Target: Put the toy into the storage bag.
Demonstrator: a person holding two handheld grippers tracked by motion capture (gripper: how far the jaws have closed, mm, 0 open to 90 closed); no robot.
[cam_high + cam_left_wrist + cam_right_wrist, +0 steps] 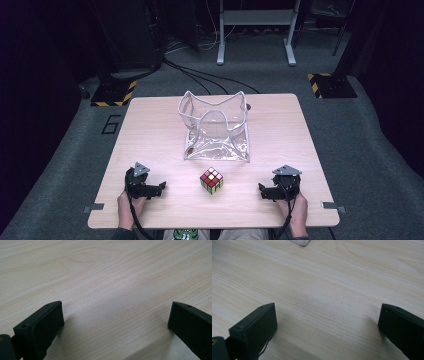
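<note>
**Waiting at the near edge, cube untouched**

Resting both grippers on the table (280, 150), I am at the starting step, with nothing gripped yet. My left gripper (161, 186) sits near the left corner on my side, its jaws spread wide with only bare wood between them. My right gripper (260, 189) sits near the right corner, its jaws just as wide and likewise empty. The puzzle cube (211, 180) stands between the two grippers, apart from both, a little nearer the middle of the table than they are. Just beyond it, farther from me, the clear plastic bag (216, 127) stands with its mouth gaping upward; a corner of the bag also shows at the far edge of the right gripper view.

I judge the job to be putting the cube into that bag. Next, one gripper must swing inward, straddle the cube squarely across two flat faces, and close firmly so it does not twist.
</note>
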